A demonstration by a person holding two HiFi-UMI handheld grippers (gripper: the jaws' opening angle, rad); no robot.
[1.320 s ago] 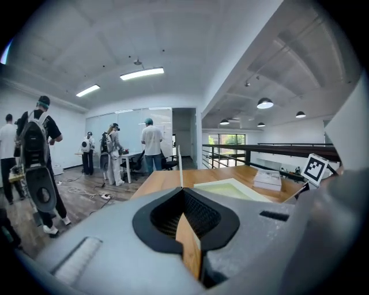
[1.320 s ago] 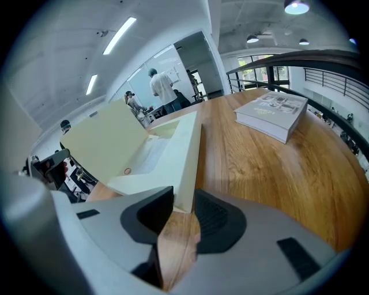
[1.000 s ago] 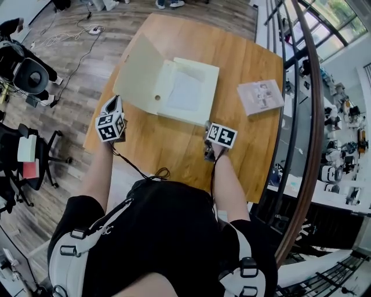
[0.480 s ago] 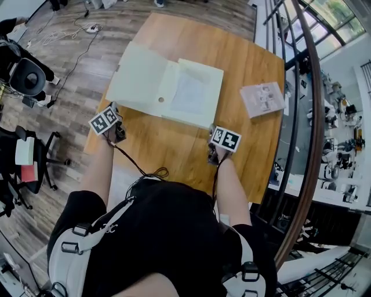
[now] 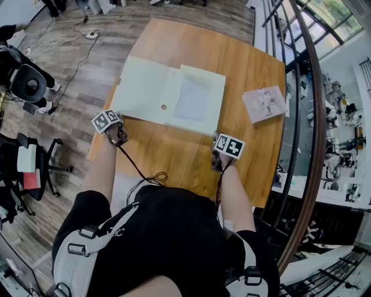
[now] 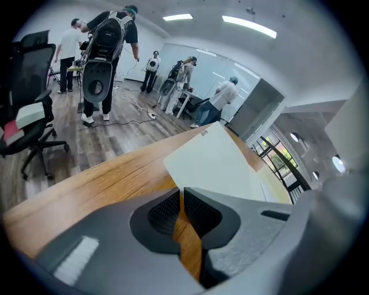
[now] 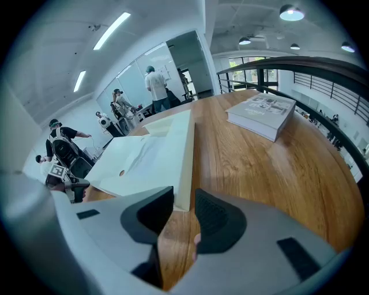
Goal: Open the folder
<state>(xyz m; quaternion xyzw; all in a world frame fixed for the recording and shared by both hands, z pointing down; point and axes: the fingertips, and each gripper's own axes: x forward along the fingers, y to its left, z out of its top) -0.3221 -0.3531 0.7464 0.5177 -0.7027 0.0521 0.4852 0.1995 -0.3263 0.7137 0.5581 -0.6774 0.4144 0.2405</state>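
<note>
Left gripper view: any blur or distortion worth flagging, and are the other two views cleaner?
Left gripper view: fisheye, black corners, the left gripper itself soft close to the lens, folder beyond sharp. Right gripper view: same black corners, ceiling lights blown white, book crisp. Head view: sharp, but the railing bows into an arc.

Cream on honey-brown wood

We see a pale cream folder (image 5: 145, 90) with a whiter sheet (image 5: 191, 100) in it, and a honey-brown table (image 5: 232, 52) streaked with darker grain. The book (image 5: 265, 104) shows a whitish cover with small greyish pictures. The left gripper (image 6: 180, 195) and right gripper (image 7: 183, 207) are grey with black ribbed pads (image 6: 163, 210); their cubes (image 5: 106, 120) carry black-and-white square markers. The floor (image 5: 81, 69) is grey-brown planks.
</note>
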